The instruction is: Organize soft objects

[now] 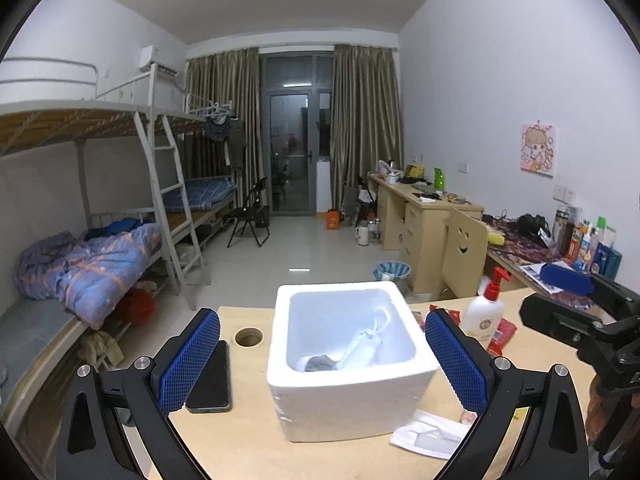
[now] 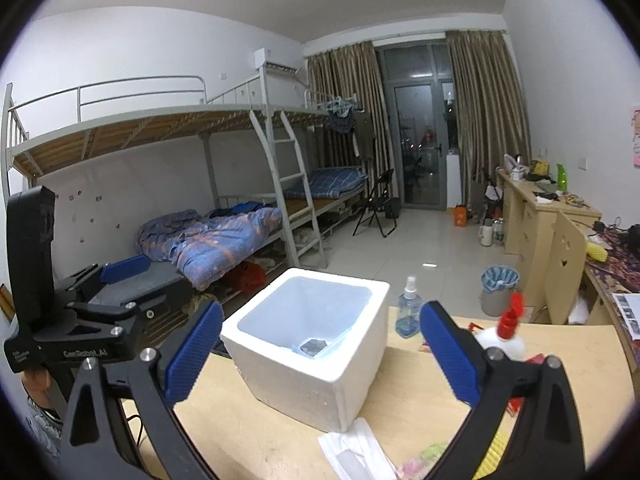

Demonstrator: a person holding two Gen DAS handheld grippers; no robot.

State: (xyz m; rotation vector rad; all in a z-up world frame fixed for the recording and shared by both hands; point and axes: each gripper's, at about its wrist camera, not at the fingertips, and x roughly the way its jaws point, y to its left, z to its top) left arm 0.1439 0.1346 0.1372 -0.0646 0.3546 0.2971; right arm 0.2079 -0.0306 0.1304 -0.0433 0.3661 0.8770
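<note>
A white foam box (image 1: pixel 352 400) stands open-topped on the wooden table (image 1: pixel 248 440). Inside it lie a white face mask (image 1: pixel 362 350) and a small grey soft item (image 1: pixel 320 362). My left gripper (image 1: pixel 322 320) is open, with its blue pads (image 1: pixel 188 364) on either side of the box in the picture and clear of it. My right gripper (image 2: pixel 320 312) also stands wide open just short of the box (image 2: pixel 320 380), with nothing between its pads (image 2: pixel 192 356). Each gripper shows in the other's view: the right gripper (image 1: pixel 572 292), the left gripper (image 2: pixel 120 272). A white packet (image 1: pixel 432 432) lies before the box.
A dark phone (image 1: pixel 210 380) lies left of the box beside a round cable hole (image 1: pixel 248 337). A lotion bottle with a red pump (image 1: pixel 484 312), red packets (image 1: pixel 502 334) and a clear spray bottle (image 2: pixel 408 312) stand right of it. Bunk beds (image 1: pixel 100 264) and desks (image 1: pixel 424 216) line the room.
</note>
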